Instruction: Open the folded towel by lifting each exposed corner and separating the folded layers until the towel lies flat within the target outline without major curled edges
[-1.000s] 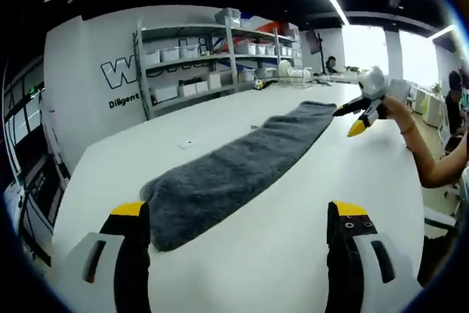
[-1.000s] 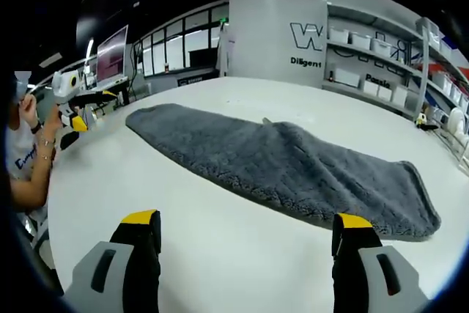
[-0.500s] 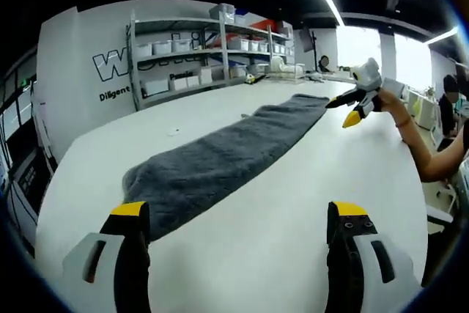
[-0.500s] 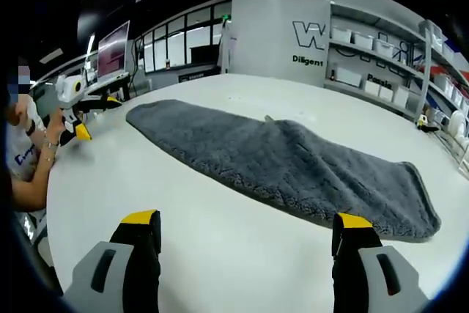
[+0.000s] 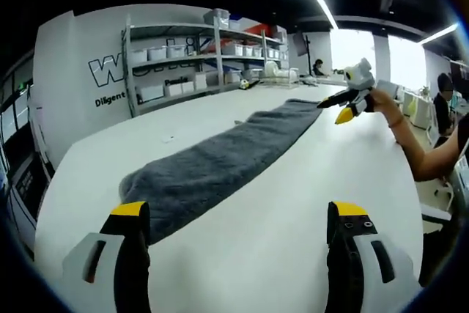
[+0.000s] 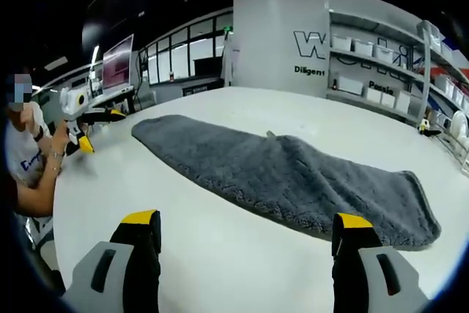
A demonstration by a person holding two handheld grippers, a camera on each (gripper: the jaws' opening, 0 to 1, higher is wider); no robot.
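A long grey fluffy towel lies folded lengthwise on the white table, running away from my left gripper. That gripper is open, empty and just short of the towel's near end. My right gripper, held by a hand, hovers open beside the towel's far end. In the right gripper view the towel stretches across in front, with a raised fold ridge near its middle. The right gripper is open above bare table, a little short of the towel's long edge. The left gripper shows open at the far left.
Metal shelving with white bins stands behind the table against a lettered wall. A person sits at the table's left edge. Monitors stand behind. A small yellow object lies at the far right.
The left view's camera dropped lower and turned slightly, so the towel looks flatter. The right gripper drifted a little left in that view. The towel lies as before; both grippers stay open.
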